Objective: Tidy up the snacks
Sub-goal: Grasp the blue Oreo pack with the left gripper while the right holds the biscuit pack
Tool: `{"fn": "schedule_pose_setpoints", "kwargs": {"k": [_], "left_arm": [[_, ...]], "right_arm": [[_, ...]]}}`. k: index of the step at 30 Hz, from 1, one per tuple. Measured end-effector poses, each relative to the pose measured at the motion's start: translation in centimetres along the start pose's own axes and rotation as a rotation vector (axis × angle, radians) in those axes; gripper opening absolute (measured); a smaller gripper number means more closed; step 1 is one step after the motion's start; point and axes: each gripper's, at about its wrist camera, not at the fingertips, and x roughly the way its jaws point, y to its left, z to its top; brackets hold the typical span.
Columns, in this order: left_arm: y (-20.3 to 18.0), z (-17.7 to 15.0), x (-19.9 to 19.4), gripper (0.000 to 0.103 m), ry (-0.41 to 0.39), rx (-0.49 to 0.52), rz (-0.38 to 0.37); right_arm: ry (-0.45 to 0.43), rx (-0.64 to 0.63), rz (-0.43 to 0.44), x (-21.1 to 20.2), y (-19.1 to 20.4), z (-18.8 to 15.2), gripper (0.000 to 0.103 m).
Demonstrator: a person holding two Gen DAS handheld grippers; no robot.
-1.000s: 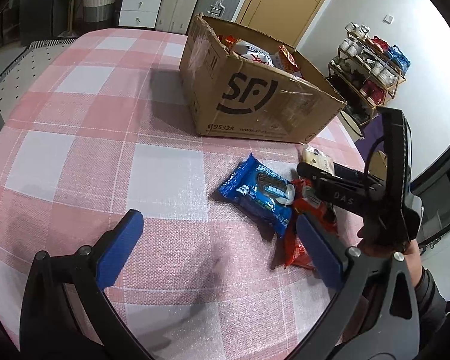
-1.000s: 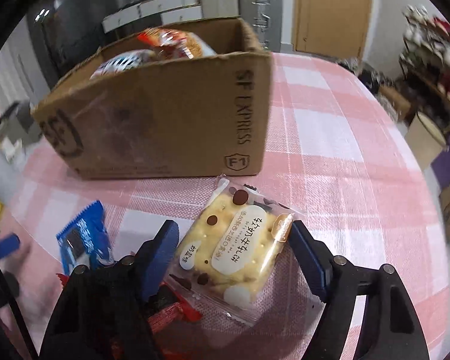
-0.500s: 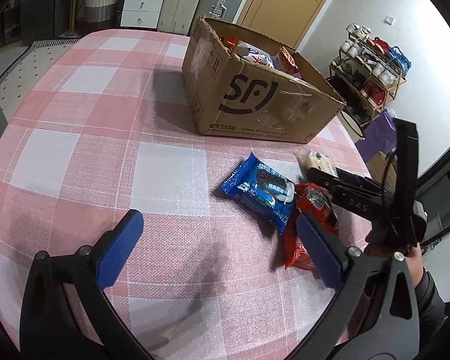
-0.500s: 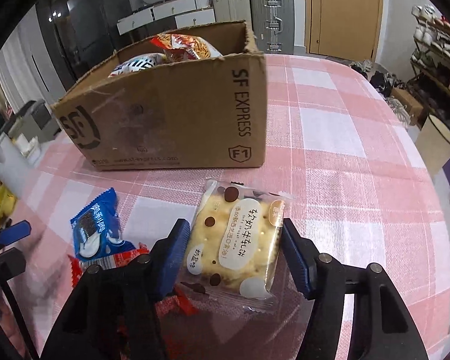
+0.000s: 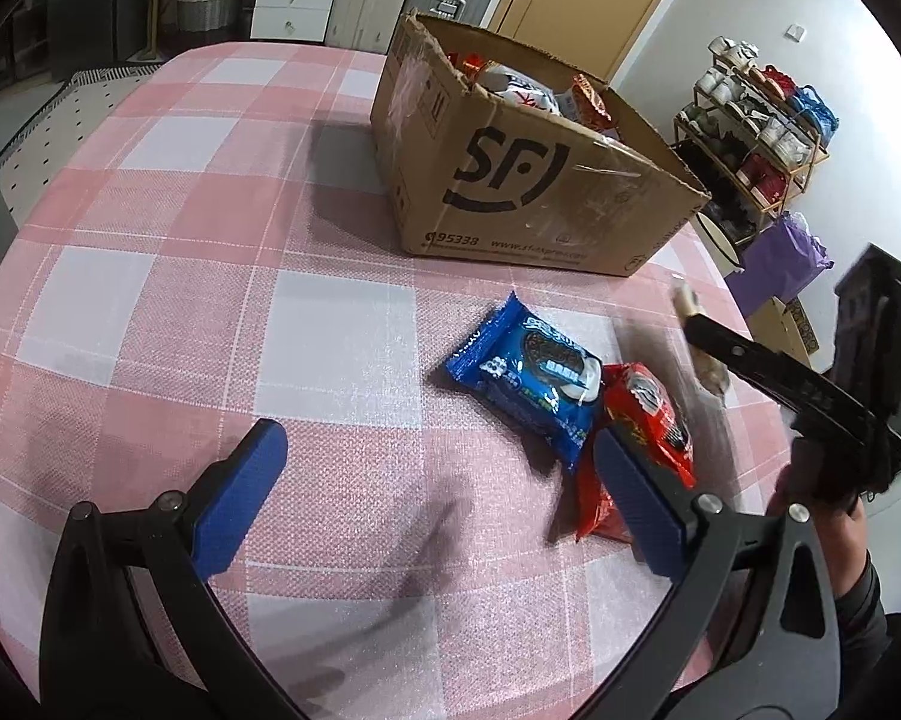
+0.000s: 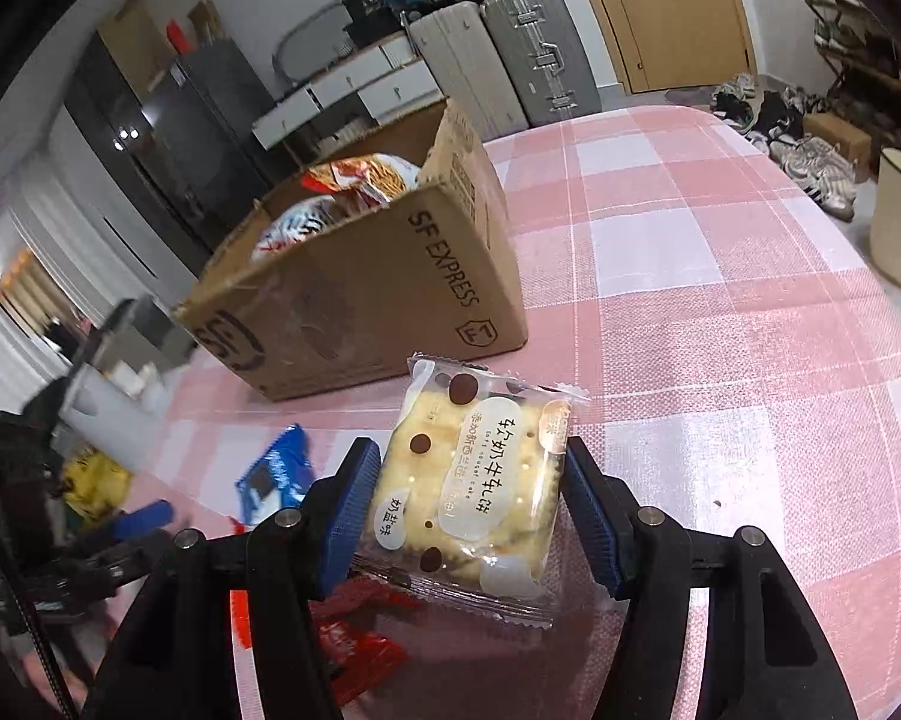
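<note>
My right gripper point(image 6: 471, 510) is shut on a clear-wrapped pack of yellow crackers point(image 6: 474, 480), lifted and tilted above the pink checked tablecloth point(image 6: 720, 312). An open cardboard box point(image 6: 360, 288) with snack bags inside stands just beyond it. In the left wrist view my left gripper point(image 5: 444, 492) is open over the cloth, holding nothing. A blue cookie pack point(image 5: 534, 378) and a red snack pack point(image 5: 642, 432) lie side by side just ahead of its right finger. The right gripper point(image 5: 714, 348) shows at the right edge, with a blurred bit of the cracker pack point(image 5: 687, 303) in it.
The box point(image 5: 534, 180) sits at the far right part of the table. A shoe rack point(image 5: 762, 132) and a purple bag point(image 5: 786, 258) stand off the table's right side. Suitcases point(image 6: 510, 60), drawers and a door are at the back. A bin point(image 6: 900, 216) stands on the floor.
The right gripper closed on the cracker pack, then lifted it off the cloth and rolled, tilting the view. The left gripper stayed where it was.
</note>
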Motion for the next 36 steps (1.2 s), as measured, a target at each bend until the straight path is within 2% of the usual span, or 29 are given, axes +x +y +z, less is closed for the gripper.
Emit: {"fn": "schedule_pose_setpoints", "kwargs": {"k": [9,12,17,24,30,33,36], "left_arm": [[-1.3,2.6,2.4,0.102,0.039,-0.040,-0.019],[-2.8,3.4,3.6,0.102,0.057,0.029,0.009],[-4.0,4.1,6.0,0.102,0.126,0.092,0.018],[-5.7,5.3,8.1,0.102,0.184,0.192,0.045],[-7.6,5.5,9.3,0.102,0.224,0.313,0.121],[-8.0,5.5,9.3,0.097,0.209,0.329,0.118],[-8.3,5.5,8.8,0.071,0.187,0.351,0.123]], "right_arm": [[-0.049,-0.005,0.071,-2.6,-0.1,-0.5,0.062],[-0.063,-0.006,0.086,-3.6,0.0,-0.5,0.062],[-0.079,-0.002,0.101,-4.5,-0.3,-0.8,0.062],[-0.086,0.025,0.104,-5.0,-1.4,-1.2,0.062],[-0.090,0.026,0.106,-5.2,-1.6,-1.4,0.062],[-0.087,0.028,0.106,-5.3,-1.6,-1.5,0.062],[-0.089,0.024,0.103,-5.3,-1.5,-1.5,0.062]]}}
